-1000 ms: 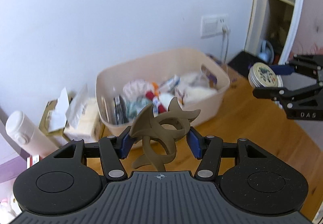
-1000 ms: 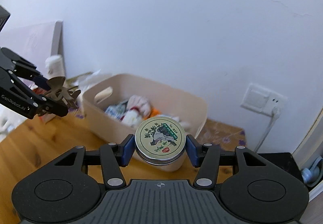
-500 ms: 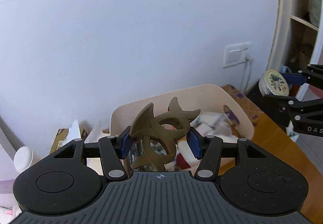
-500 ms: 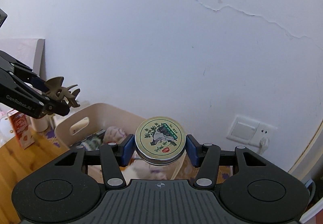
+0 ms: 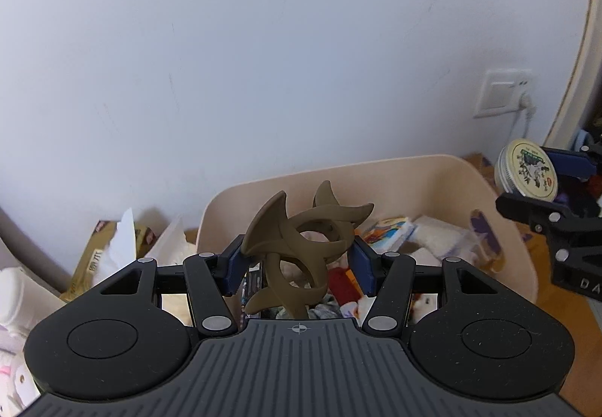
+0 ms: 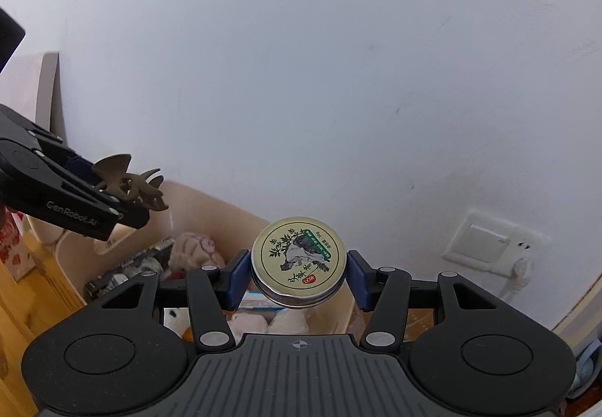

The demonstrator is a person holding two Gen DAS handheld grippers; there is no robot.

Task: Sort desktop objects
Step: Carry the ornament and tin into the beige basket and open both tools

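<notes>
We have a load in each gripper, both held in the air at the bin (image 5: 444,169). The left gripper (image 5: 297,264) has its jaws closed on the brown clip (image 5: 301,247), an open, spiky claw shape, pinched across its curved prongs. The right gripper (image 6: 298,276) has its jaws closed on the flat sides of the round tin (image 6: 298,259), lid facing the camera.

The clip worries us most. The pads bear on thin, rounded prongs, so it could pivot or spring out if we tilt the gripper, and a prong may hook on a pad when we let go and drag the clip sideways. It hangs above the bin's near side, so a slip would probably fall inside, though a bounce off the rim could send it onto the worktop (image 5: 557,304).

The tin is smooth metal held on a narrow edge. In the left view it sits by the bin's right end, possibly outside the wall, so opening now may drop it onto the worktop, where it could roll away.

The grippers are also near each other; converging on the same bin risks a knock that loosens either grip. The bin is already crowded, so things may pile up or topple.
</notes>
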